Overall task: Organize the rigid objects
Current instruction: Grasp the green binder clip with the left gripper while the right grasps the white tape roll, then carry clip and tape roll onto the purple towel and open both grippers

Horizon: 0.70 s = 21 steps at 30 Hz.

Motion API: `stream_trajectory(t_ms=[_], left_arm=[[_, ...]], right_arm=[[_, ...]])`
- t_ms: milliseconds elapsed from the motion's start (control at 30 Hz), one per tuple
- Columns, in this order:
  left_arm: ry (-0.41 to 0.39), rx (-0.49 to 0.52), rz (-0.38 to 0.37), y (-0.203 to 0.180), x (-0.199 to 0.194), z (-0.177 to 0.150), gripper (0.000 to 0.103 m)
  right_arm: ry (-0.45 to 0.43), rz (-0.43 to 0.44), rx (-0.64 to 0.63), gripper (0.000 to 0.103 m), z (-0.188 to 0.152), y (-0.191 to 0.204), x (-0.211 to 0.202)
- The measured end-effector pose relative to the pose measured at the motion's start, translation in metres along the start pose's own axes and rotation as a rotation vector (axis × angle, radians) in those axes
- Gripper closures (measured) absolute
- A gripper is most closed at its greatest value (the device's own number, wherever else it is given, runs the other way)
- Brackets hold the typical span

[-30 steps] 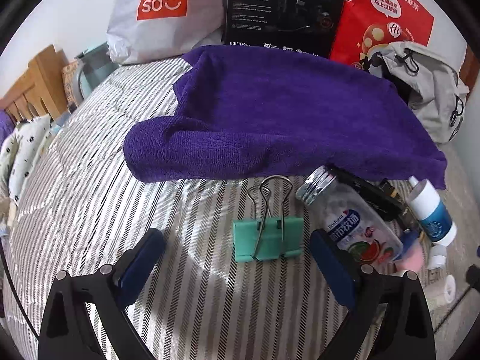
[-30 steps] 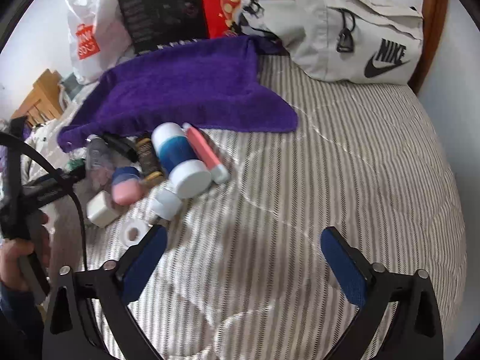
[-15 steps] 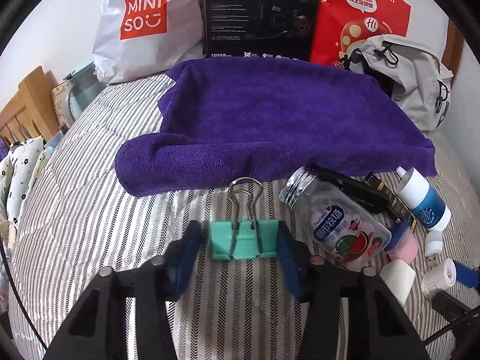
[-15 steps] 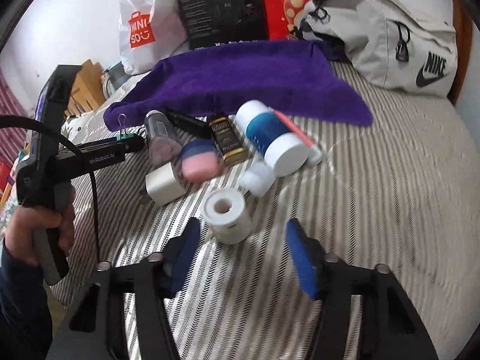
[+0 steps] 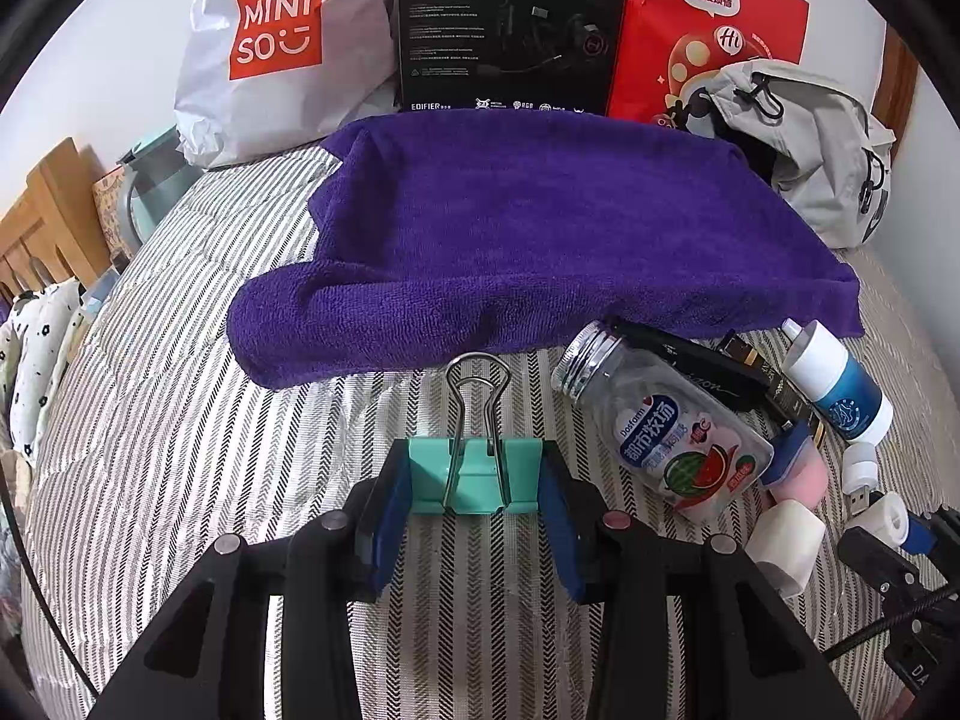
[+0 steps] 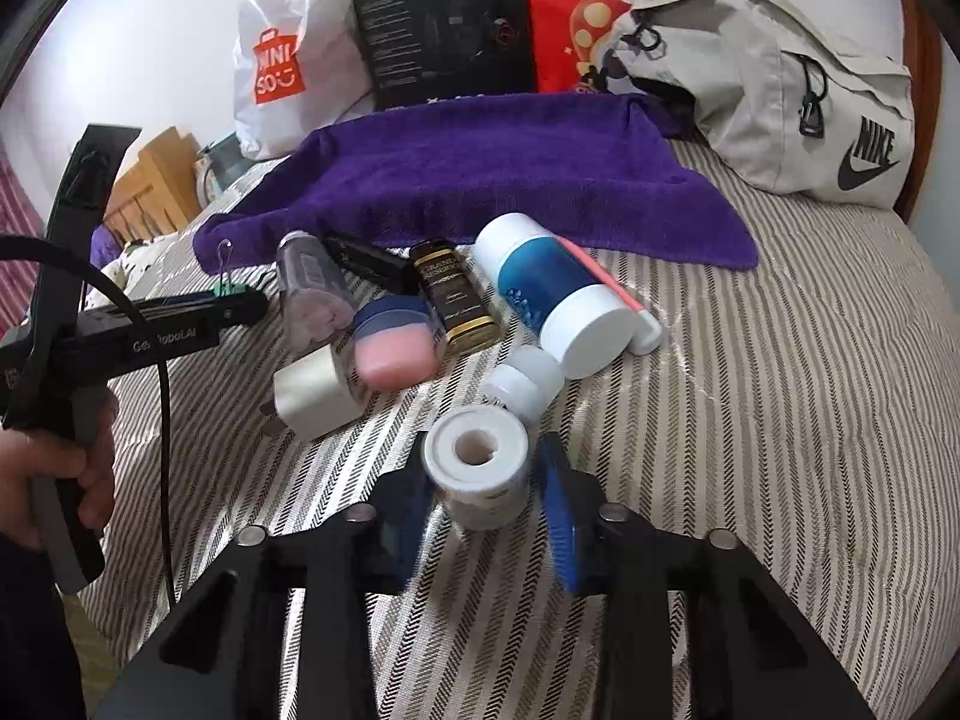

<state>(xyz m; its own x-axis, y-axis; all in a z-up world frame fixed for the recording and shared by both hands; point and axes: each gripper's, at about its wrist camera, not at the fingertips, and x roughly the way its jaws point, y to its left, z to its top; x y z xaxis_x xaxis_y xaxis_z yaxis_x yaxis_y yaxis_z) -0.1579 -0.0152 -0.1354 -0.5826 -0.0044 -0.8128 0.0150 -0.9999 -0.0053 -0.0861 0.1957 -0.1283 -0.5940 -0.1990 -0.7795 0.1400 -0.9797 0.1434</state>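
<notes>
Clear jar (image 5: 666, 426) lies on its side just below the purple towel (image 5: 528, 240), lid off, pink pieces inside. Grey bag (image 6: 774, 90) at the towel's far right corner, mouth open, contents hidden. Left tool (image 5: 474, 480) clamped on the one green binder clip (image 5: 474, 474), near the towel's front edge. Right tool (image 6: 480, 492) pads flank the one white tape roll (image 6: 477, 474); contact unclear. One blue-white bottle (image 6: 552, 294) beside the jar cluster.

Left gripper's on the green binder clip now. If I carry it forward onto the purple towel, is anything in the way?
Nothing visible. The left gripper is shut on the green binder clip, and only bare striped bedcover lies between it and the purple towel. The clear bottle lies off to the right, clear of that path.
</notes>
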Motion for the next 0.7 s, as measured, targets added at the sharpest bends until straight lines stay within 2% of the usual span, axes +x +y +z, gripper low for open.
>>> stream_trajectory(t_ms=[333, 467, 533, 700], left_arm=[[0.015, 0.020, -0.032, 0.007, -0.004, -0.003, 0.064], [0.019, 0.008, -0.057, 0.014, -0.009, -0.005, 0.064], [0.016, 0.000, -0.065, 0.018, -0.014, -0.005, 0.064], [-0.004, -0.029, -0.083, 0.031, -0.030, -0.001, 0.064]], right_arm=[[0.025, 0.052, 0.027, 0.074, 0.009, -0.012, -0.014], [0.003, 0.061, 0.021, 0.074, 0.016, -0.012, -0.027], [-0.038, 0.057, 0.035, 0.074, 0.019, -0.013, -0.037], [-0.048, 0.098, 0.053, 0.074, 0.027, -0.014, -0.044]])
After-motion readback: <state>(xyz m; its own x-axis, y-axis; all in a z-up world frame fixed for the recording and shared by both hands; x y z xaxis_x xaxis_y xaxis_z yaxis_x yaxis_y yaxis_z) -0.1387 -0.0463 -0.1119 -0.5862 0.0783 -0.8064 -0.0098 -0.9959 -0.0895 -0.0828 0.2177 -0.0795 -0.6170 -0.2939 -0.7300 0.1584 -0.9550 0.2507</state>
